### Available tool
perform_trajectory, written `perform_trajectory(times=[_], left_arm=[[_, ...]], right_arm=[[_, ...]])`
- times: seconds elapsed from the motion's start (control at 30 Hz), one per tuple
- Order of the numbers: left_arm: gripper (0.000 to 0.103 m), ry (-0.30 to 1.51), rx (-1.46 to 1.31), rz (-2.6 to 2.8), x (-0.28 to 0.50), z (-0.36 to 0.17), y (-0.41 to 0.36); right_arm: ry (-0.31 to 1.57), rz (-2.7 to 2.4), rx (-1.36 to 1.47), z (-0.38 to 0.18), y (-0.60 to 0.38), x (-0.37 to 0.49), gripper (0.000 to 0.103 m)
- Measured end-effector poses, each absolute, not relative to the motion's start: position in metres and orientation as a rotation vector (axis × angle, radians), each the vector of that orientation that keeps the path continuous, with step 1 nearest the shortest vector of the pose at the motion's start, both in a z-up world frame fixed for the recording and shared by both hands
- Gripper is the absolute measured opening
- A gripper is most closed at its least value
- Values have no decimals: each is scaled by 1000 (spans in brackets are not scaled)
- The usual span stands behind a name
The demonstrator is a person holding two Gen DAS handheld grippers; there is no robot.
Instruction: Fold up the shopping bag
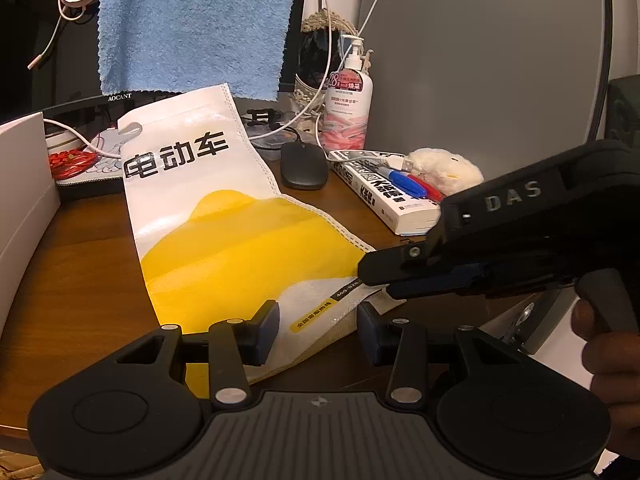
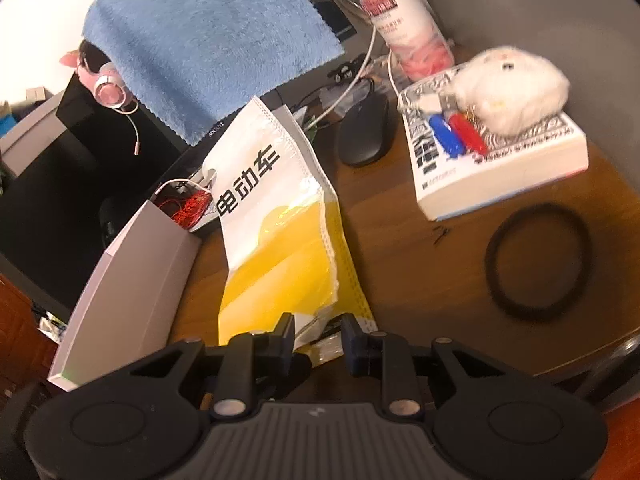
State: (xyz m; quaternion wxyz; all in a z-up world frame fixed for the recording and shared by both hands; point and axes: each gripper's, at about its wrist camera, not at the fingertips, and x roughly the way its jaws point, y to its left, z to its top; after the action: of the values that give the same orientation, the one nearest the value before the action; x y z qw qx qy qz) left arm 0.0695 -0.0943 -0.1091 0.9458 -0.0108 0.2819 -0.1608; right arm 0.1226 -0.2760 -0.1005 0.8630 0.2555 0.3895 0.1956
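A white and yellow shopping bag (image 1: 224, 248) with black characters lies on the wooden desk as a long narrow strip, running away from me. My left gripper (image 1: 318, 330) is open over the bag's near end, one finger on each side of the white printed corner. My right gripper (image 1: 376, 276) comes in from the right, tips at the bag's right edge. In the right wrist view, the right gripper (image 2: 318, 338) is open with a narrow gap, and the near corner of the bag (image 2: 276, 264) sits between its fingers.
A thick book (image 1: 384, 196) with markers and a white plush toy on it lies to the right. Behind the bag are a black mouse (image 1: 304, 164), a pump bottle (image 1: 348, 108) and cables. A white box (image 1: 24, 184) stands left, and a blue towel (image 1: 192, 24) hangs behind. A black hair band (image 2: 536, 260) lies right.
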Motion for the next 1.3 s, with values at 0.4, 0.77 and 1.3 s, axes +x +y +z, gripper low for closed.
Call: perform_trajectory(times=[0.4, 0.77, 1.3], left_arm=[[43, 578, -106, -410, 59, -86, -70], [18, 509, -4, -256, 128, -53, -44], [9, 706, -26, -287, 155, -93, -42]], right_arm=[[801, 381, 440, -93, -266, 120, 6], [812, 339, 401, -90, -278, 107, 6], [795, 274, 366, -89, -284, 95, 7]])
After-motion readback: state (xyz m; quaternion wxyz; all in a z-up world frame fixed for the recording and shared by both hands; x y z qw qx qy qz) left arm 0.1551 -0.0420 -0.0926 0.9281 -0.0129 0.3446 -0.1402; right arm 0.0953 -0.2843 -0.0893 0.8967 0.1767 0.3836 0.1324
